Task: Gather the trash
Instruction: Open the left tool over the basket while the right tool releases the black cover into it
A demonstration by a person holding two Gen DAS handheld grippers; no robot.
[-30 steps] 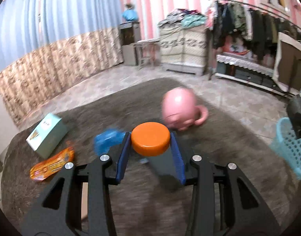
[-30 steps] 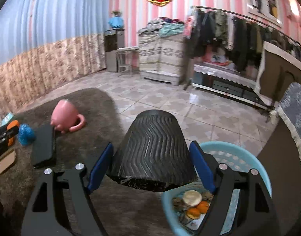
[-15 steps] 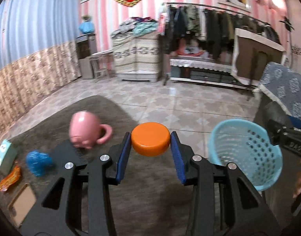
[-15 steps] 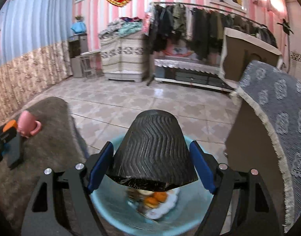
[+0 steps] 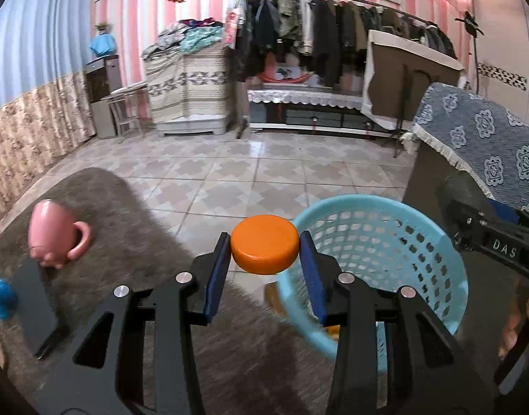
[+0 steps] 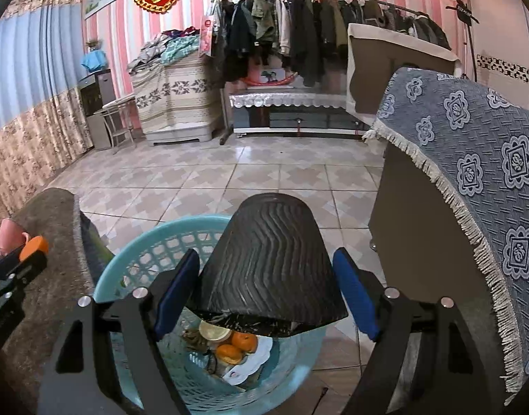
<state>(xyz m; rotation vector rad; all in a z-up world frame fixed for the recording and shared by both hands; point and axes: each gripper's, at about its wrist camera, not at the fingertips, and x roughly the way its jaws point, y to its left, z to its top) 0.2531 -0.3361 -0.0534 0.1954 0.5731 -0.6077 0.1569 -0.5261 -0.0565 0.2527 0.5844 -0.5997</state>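
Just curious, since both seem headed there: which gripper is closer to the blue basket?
Right. The right gripper holds the black cup above the blue basket; the left gripper, holding the orange lid, is beside its rim.

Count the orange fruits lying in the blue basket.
2 visible. Both oranges sit side by side at the bottom of the blue basket: one under the black cup's rim, the other just beside it. More may hide beneath the cup.
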